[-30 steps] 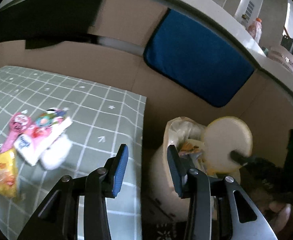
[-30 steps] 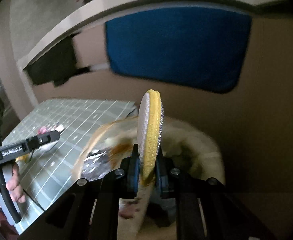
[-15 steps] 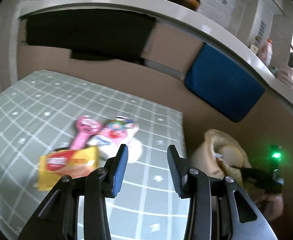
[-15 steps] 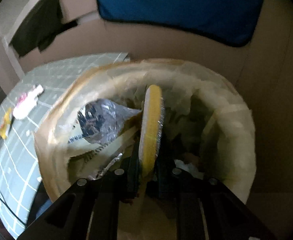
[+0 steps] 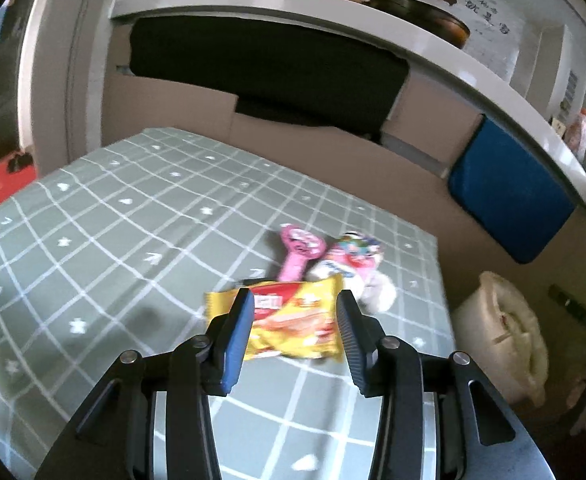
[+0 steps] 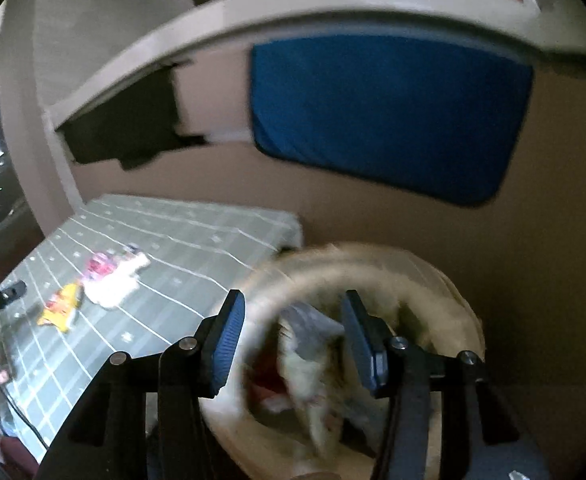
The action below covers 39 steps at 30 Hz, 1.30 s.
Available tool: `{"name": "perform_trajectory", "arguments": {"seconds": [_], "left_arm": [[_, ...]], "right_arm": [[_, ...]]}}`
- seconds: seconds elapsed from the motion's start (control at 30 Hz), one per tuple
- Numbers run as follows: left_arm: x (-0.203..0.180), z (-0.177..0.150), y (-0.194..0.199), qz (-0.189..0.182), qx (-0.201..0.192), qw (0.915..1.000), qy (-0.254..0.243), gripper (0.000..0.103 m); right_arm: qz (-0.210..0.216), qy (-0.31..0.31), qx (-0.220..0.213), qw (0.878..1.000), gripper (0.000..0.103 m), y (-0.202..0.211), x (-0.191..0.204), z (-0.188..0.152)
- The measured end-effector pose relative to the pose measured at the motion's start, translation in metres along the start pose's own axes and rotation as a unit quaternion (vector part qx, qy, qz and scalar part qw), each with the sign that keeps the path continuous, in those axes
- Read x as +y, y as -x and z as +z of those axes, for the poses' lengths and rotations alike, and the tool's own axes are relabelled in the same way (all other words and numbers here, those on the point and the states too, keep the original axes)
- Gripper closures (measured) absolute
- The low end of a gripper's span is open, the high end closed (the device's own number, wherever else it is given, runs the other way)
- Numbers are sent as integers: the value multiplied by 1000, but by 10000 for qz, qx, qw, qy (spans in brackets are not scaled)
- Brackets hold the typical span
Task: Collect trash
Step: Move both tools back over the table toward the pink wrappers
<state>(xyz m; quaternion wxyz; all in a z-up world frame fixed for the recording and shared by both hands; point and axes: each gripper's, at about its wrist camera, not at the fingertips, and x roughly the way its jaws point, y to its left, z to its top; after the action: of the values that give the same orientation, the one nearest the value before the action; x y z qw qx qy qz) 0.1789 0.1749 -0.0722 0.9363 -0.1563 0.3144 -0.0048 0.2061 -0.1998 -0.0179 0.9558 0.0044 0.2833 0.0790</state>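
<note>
Trash bin [image 6: 373, 360] sits below the right claw [image 6: 293, 336], whose jaws are opening, apparently empty; left claw [image 5: 293, 332], opening, frames a yellow snack wrapper [image 5: 289, 320] on the tabletop [image 5: 133, 220].

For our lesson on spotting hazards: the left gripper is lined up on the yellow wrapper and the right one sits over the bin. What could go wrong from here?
1. The yellow snack wrapper lies flat on the checked tablecloth, so the left gripper may pinch cloth or slide over it.
2. The pink wrapper and white tissue lie close behind; a push forward could scatter them.
3. The right gripper, its fingers opening, hangs above the trash bin; it could snag the liner.
</note>
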Motion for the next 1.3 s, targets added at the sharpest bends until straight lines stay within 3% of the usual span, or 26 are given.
{"name": "perform_trajectory", "arguments": {"seconds": [0.2,0.43,0.53,0.63,0.77,0.83,0.9,0.97,1.1,1.3], "left_arm": [[29,-7,-10,-23,425,9988,235,58],[31,11,-36,-217,587,9977,258,57],[19,28,-61,-358,698,9969,26,56],[4,37,-98,-610,1150,9906,-428,56],[-12,42,-132,-215,1525,9829,-1009,56],[-14,44,-139,-201,1587,9812,-1081,57],[-13,45,-139,-198,1598,9819,-996,65],[-8,44,-137,-149,1622,9824,-917,90],[13,35,-119,77,1579,9842,-798,92],[72,29,-80,692,1271,9888,-364,92]], "right_arm": [[308,654,92,9973,55,-20,61,5],[924,675,356,9928,54,-54,99,0],[915,678,496,9923,54,-68,107,-4],[994,574,617,9915,54,-78,107,-7],[1093,420,750,9903,54,-83,98,-11],[1013,398,793,9909,54,-86,93,-12],[1010,348,840,9907,54,-91,89,-12],[1080,266,900,9897,54,-95,87,-13],[1619,267,1066,9807,54,-101,103,-16],[2254,947,1171,9625,54,-100,158,-20]]}}
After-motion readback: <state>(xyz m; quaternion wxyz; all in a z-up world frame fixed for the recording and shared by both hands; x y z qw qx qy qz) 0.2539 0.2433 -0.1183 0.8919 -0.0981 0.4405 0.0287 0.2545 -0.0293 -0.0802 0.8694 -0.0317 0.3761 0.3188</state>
